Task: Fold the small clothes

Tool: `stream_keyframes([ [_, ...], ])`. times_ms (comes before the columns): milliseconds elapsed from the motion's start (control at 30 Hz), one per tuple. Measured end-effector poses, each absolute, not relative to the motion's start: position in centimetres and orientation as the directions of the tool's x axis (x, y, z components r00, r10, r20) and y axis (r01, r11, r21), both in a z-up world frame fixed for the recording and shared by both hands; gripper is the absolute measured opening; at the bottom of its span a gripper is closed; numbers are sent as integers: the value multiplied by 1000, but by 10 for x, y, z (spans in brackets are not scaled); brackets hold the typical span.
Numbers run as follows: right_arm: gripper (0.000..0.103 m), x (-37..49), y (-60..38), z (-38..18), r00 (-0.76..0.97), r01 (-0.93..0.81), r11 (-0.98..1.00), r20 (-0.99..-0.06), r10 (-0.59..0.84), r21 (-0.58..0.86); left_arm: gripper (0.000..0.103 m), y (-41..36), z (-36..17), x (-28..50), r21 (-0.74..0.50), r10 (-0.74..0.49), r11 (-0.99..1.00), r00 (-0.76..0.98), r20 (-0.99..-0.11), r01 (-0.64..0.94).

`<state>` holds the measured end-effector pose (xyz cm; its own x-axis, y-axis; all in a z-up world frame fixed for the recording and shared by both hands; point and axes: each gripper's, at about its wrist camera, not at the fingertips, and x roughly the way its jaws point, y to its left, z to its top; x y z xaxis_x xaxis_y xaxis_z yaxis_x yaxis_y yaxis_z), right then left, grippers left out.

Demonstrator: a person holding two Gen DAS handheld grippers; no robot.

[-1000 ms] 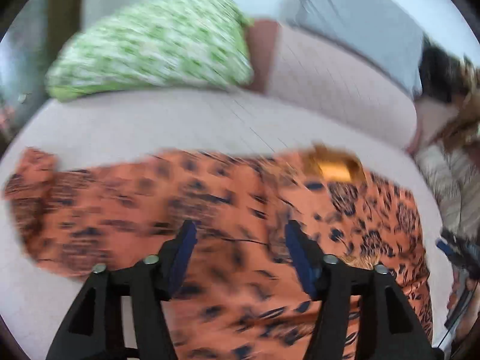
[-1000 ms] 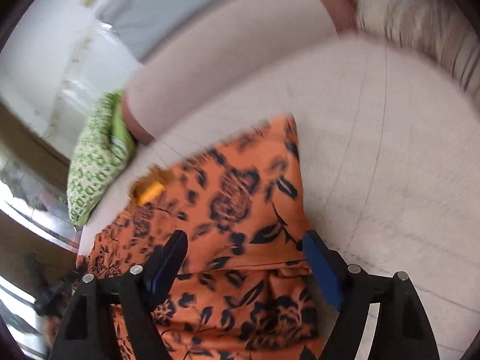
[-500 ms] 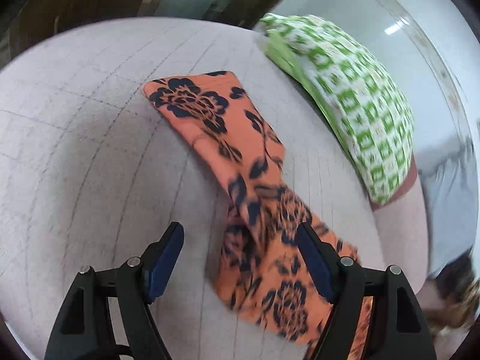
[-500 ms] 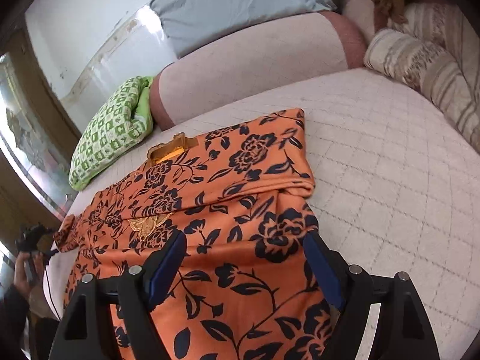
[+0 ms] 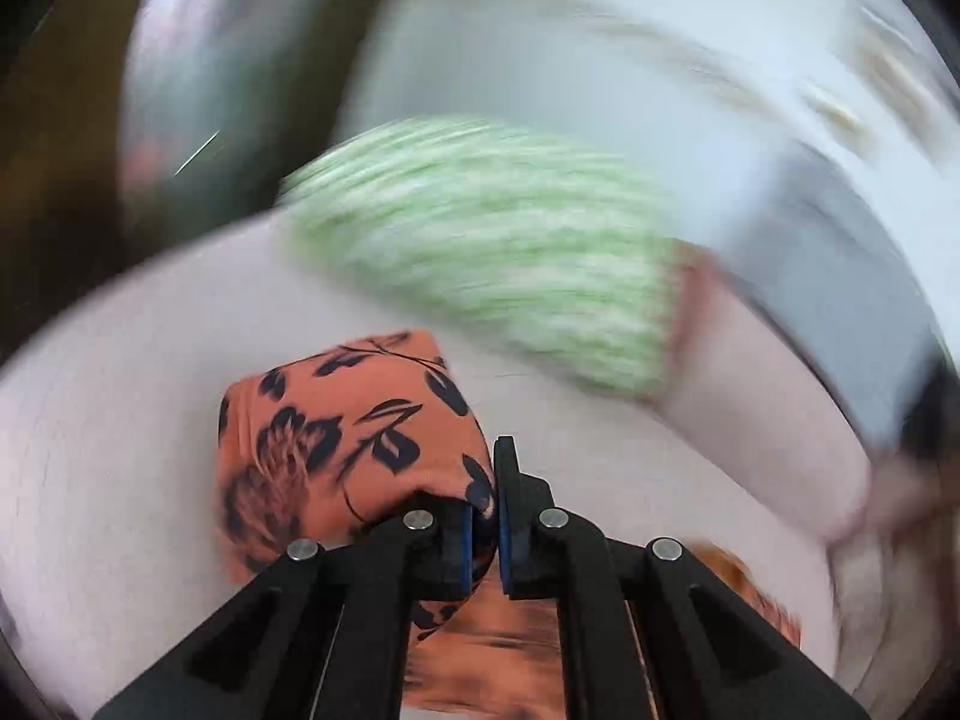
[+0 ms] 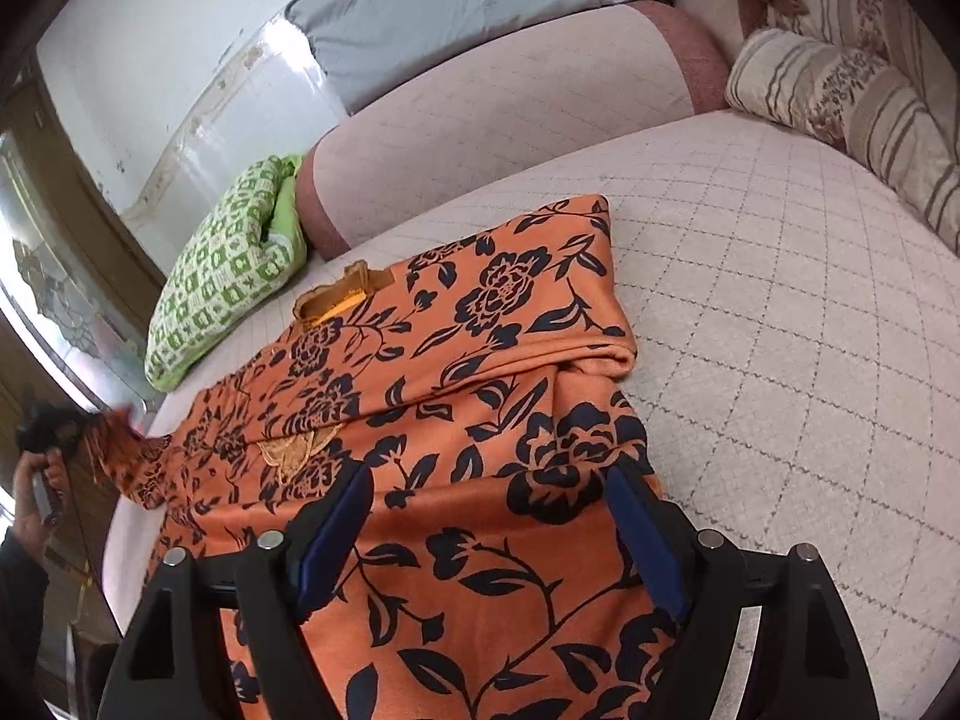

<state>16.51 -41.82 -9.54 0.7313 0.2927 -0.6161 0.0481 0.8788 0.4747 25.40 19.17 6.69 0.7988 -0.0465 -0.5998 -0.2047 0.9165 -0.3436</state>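
My left tool is clamped on a bunched fold of the orange cotton garment with black flowers; the blue pads hide the pinched edge, so I cannot tell how many layers are in there. Half a second ago this tool stood apart over the sleeve, touching nothing. Everything past the fold smears in the left wrist view: the green-and-white checked pillow is only streaks, and the grey cloth beyond it has no readable edge.

My right tool stays wide apart above the garment body, gripping nothing, as it was before. The lower hem runs out of the picture beneath the tool's black frame. The garment lies spread on the pale quilted bed, its right sleeve folded in across the chest. At the far left edge my left hand is half cut off, and the sleeve it lifts is a blur; earlier that sleeve lay flat. Farther back sit the checked pillow and striped beige cushions, sharp here.
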Motion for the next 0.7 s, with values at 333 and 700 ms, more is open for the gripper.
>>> stream_keyframes([
  [333,83,162,-431,-92,741,71,844,-595,313,532,58,-123,-20,244,-56,-322,883,513,-796,467],
  [700,83,175,-403,-67,739,-35,866,-570,359,499,77,54,-16,209,7,-63,995,651,-757,104],
])
